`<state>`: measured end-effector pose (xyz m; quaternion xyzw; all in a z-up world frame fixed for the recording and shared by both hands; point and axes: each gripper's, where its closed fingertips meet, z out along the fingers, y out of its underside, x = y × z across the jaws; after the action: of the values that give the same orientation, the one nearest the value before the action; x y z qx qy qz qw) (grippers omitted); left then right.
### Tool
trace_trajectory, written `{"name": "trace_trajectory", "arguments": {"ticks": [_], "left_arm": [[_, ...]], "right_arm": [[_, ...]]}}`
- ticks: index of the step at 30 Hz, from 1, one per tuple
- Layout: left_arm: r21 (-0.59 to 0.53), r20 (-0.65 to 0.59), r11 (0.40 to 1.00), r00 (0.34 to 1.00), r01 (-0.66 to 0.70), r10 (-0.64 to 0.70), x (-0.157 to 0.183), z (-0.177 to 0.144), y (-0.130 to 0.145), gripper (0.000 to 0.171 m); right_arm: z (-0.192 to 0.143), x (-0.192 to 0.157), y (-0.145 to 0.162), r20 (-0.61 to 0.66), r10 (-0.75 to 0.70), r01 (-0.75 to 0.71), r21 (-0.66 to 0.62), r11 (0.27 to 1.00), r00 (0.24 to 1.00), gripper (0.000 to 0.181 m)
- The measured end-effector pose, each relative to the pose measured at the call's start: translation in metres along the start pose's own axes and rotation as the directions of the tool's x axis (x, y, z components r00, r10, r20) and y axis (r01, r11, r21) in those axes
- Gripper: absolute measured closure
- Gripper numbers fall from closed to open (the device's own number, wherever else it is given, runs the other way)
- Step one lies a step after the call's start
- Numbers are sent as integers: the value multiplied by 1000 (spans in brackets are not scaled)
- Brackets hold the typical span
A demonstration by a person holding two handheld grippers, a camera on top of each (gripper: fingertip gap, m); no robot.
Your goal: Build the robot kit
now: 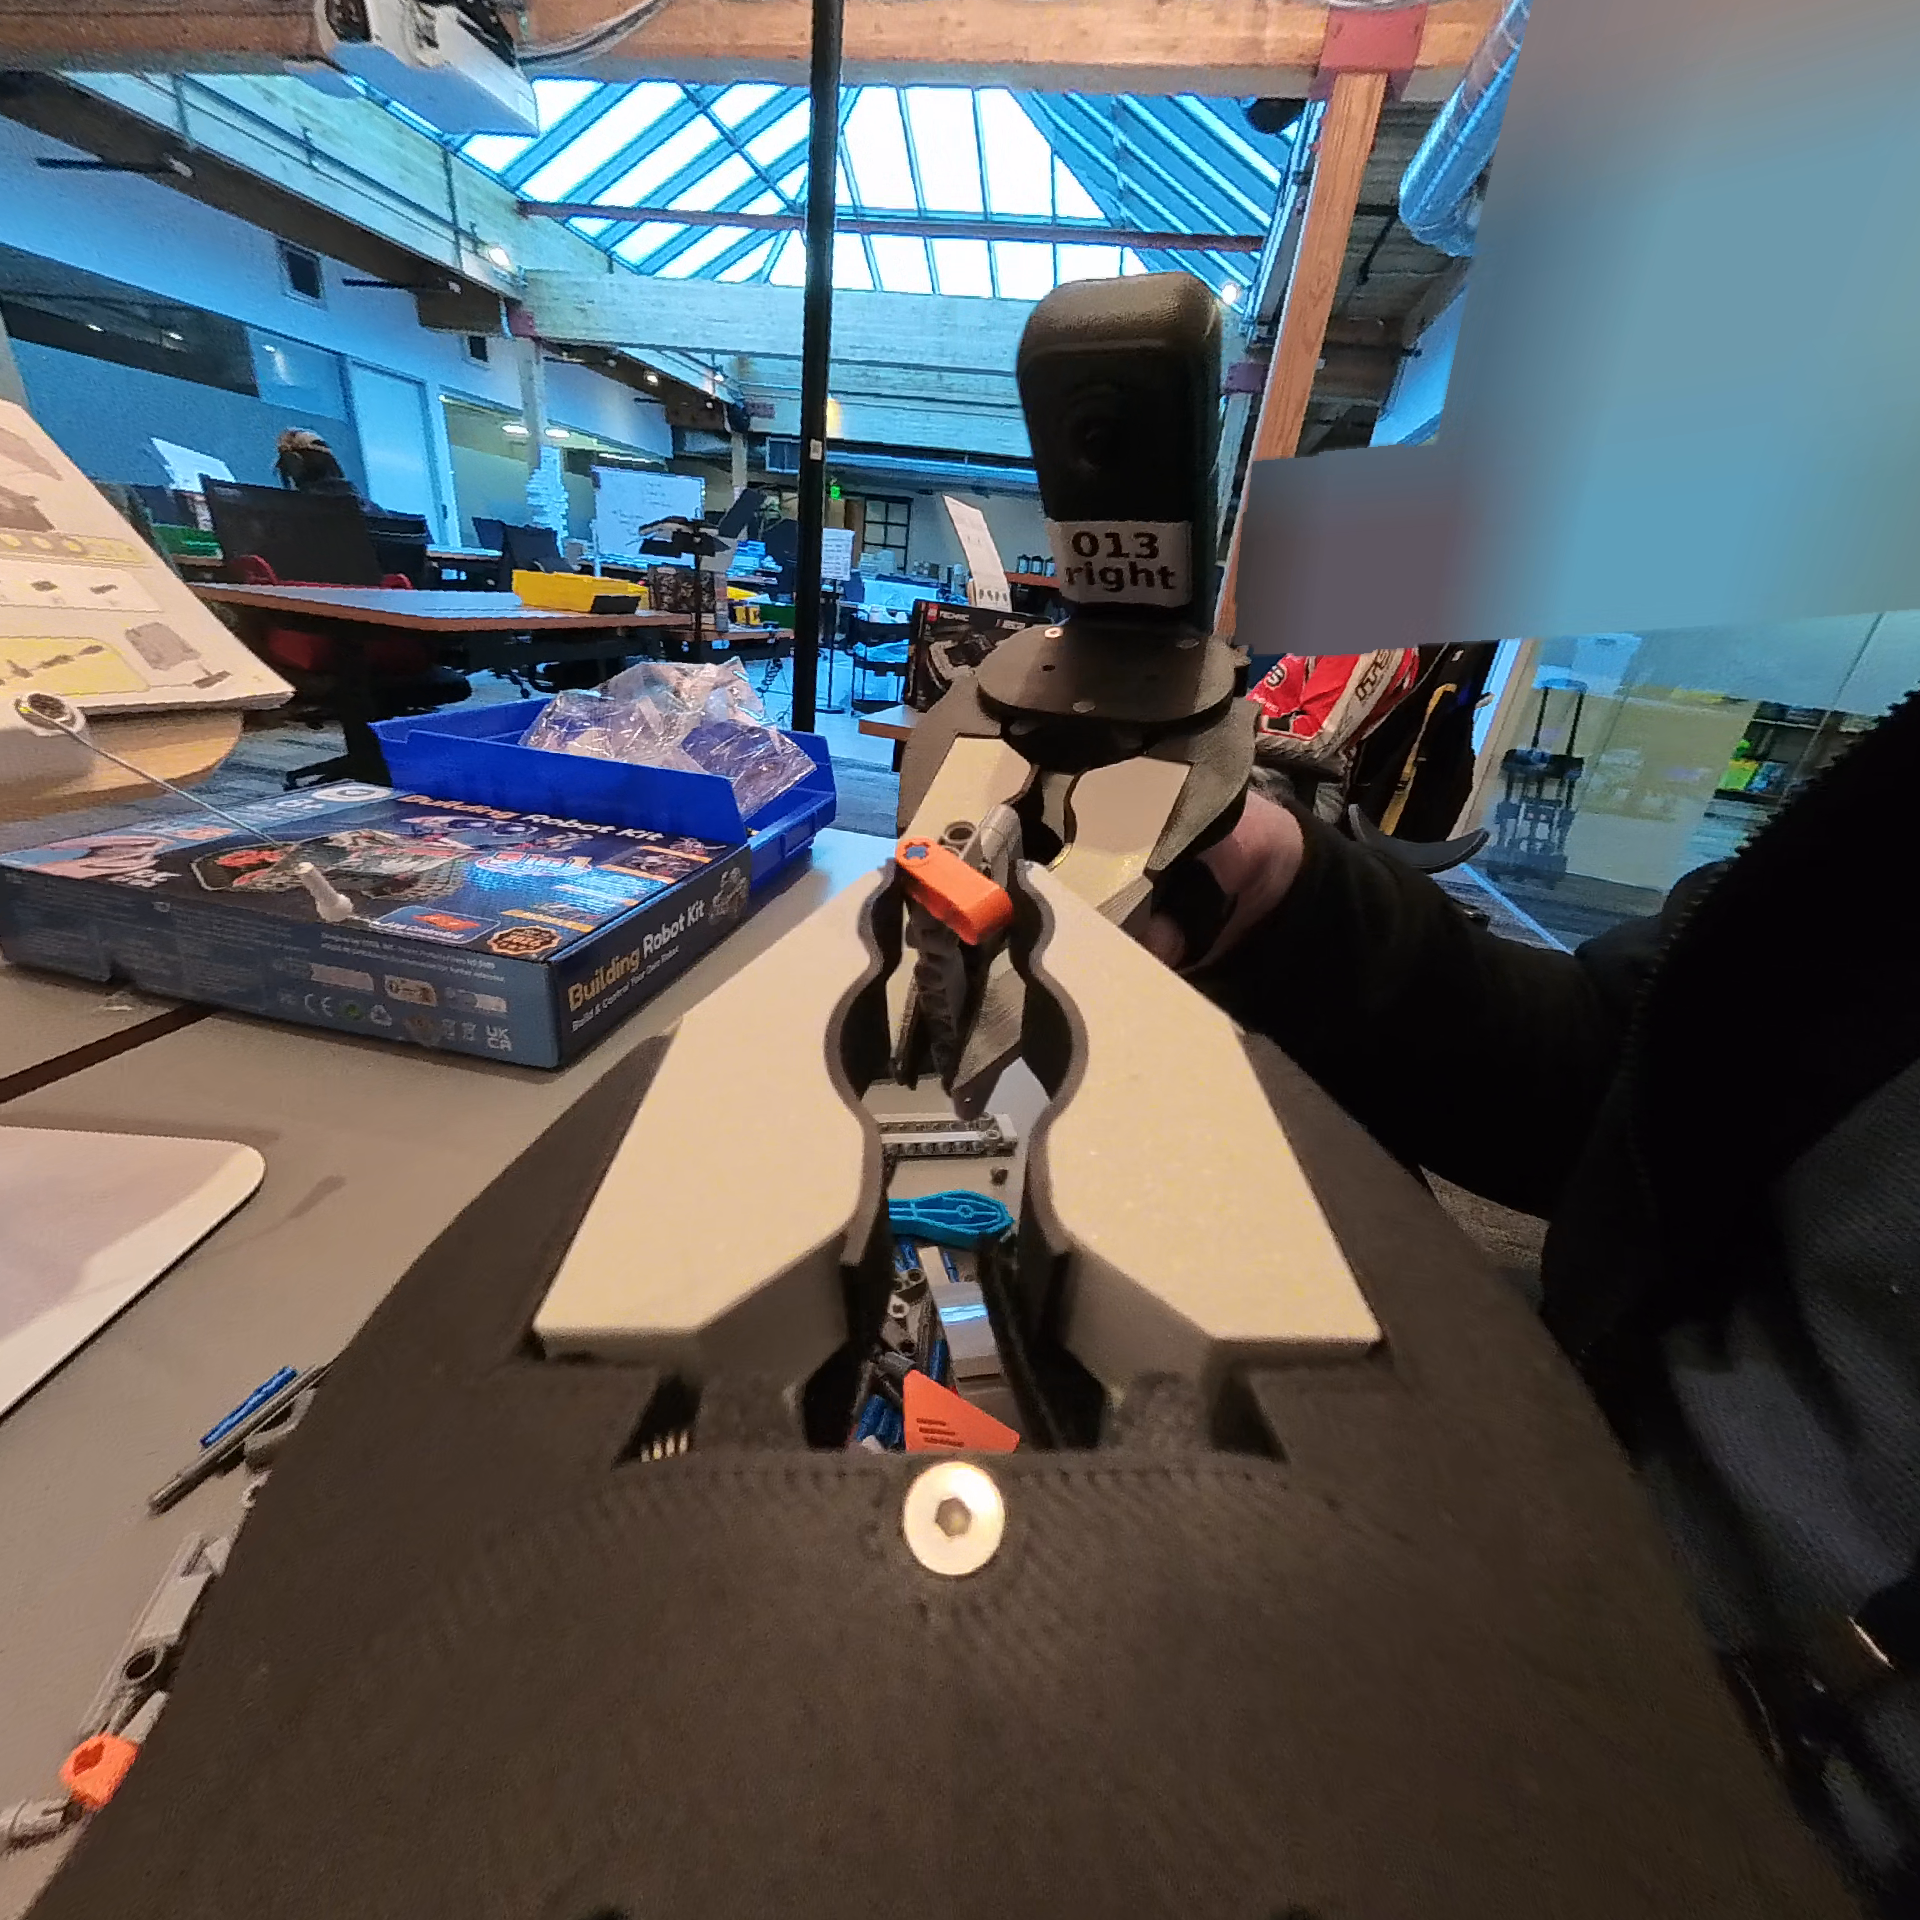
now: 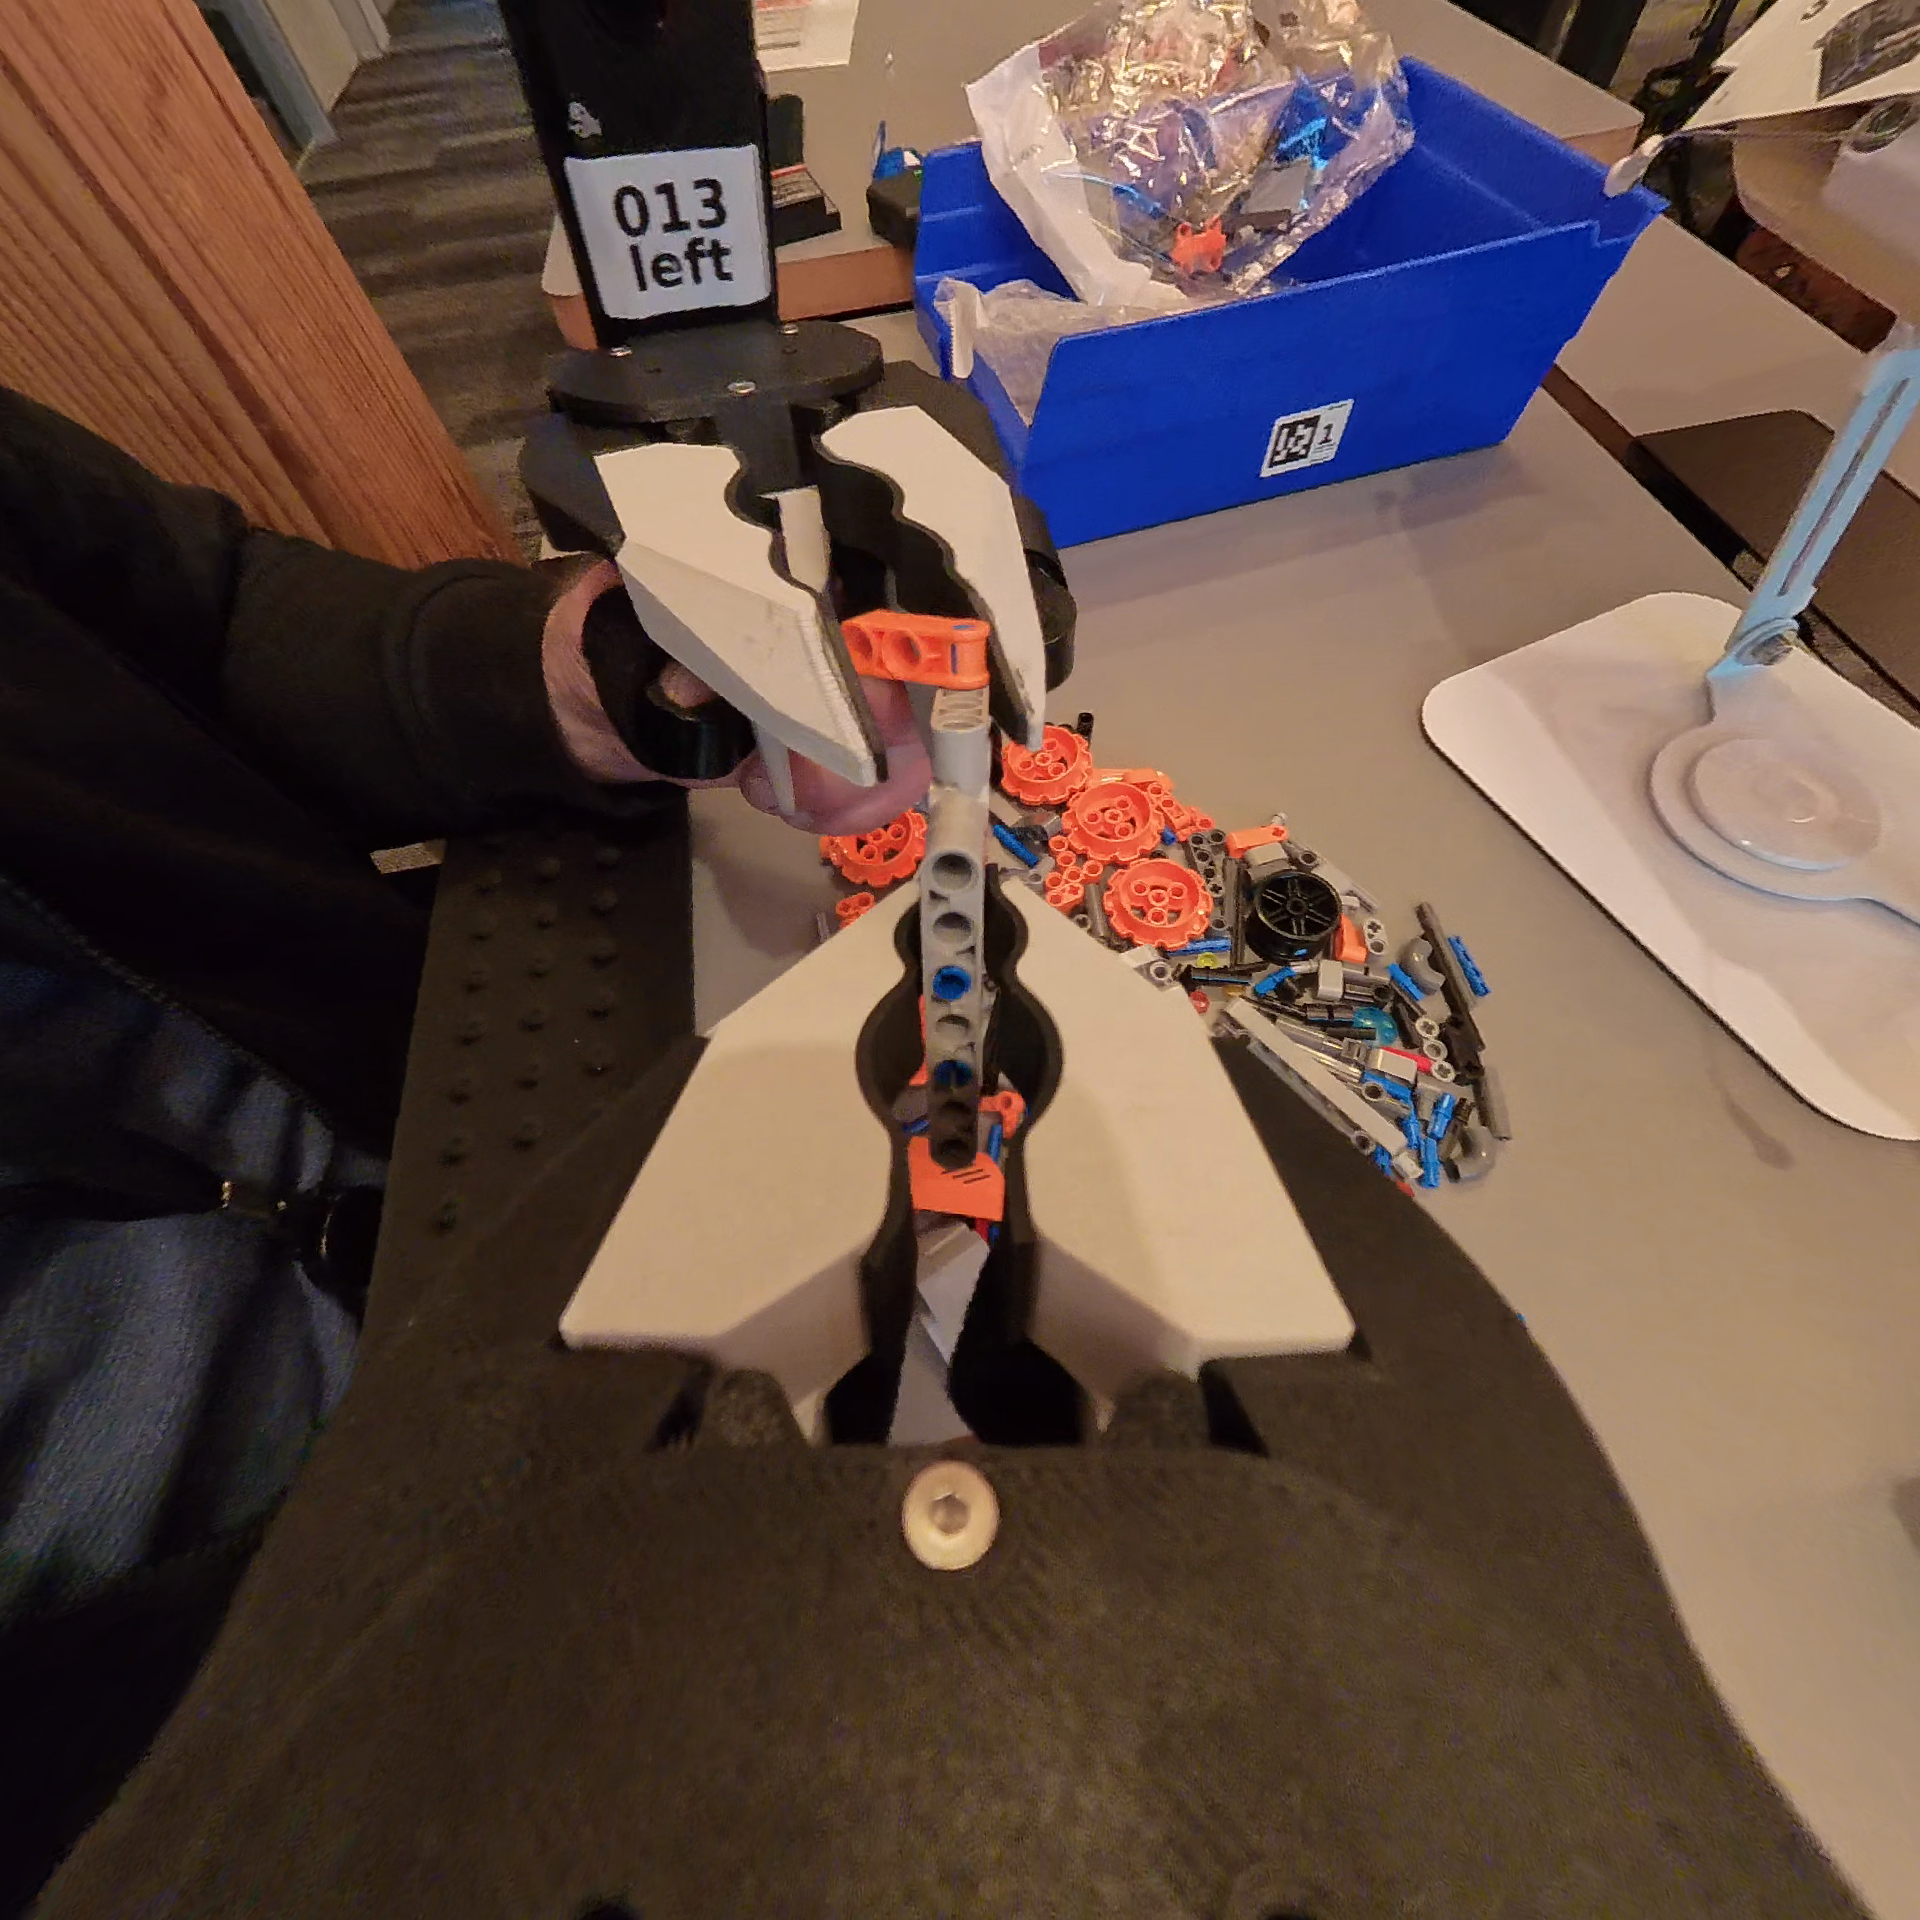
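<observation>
Above a grey table (image 2: 1299,665), near its front edge, two hand-held grippers meet tip to tip. The left gripper (image 1: 951,894) is narrowed onto a short orange connector (image 1: 951,883), pinched between its fingertips. The right gripper (image 2: 961,925) is clamped on a grey perforated beam (image 2: 951,935) that rises to touch that orange connector. Below them lies a loose pile of small parts (image 2: 1330,997), with at least four orange gear wheels (image 2: 1117,821) and one black wheel (image 2: 1294,909). Bare tabletop stays open to the right of the pile, up to a white stand base (image 2: 1558,769). One blue bin (image 2: 1351,343), bearing a white square label, holds clear bags of parts. One blue printed kit box (image 1: 364,914) lies flat beside it.
</observation>
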<state>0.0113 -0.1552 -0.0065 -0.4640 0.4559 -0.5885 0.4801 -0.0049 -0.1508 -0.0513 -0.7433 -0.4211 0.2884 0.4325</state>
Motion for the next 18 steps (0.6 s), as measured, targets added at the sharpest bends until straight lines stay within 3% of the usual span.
{"name": "trace_trajectory", "arguments": {"ticks": [3,8,13,15,18], "left_arm": [[-4,-65,1000,998,12,-13,9,1,1,156],[12,-235,996,968,90,-84,33,-1,-3,167],[37,-210,991,971,127,-116,24,-3,-6,166],[10,-191,992,974,123,-119,21,-1,-2,154],[25,-164,992,979,124,-119,16,-1,-4,156]], "right_arm": [[-2,-10,2,79,3,-3,-8,1000,997,175],[-12,-43,2,340,42,-40,-13,999,939,175],[-8,-33,-3,292,43,-47,7,999,956,175],[-8,-29,0,275,61,-62,-7,998,959,175],[-6,-27,-1,266,76,-76,-8,997,961,175]]}}
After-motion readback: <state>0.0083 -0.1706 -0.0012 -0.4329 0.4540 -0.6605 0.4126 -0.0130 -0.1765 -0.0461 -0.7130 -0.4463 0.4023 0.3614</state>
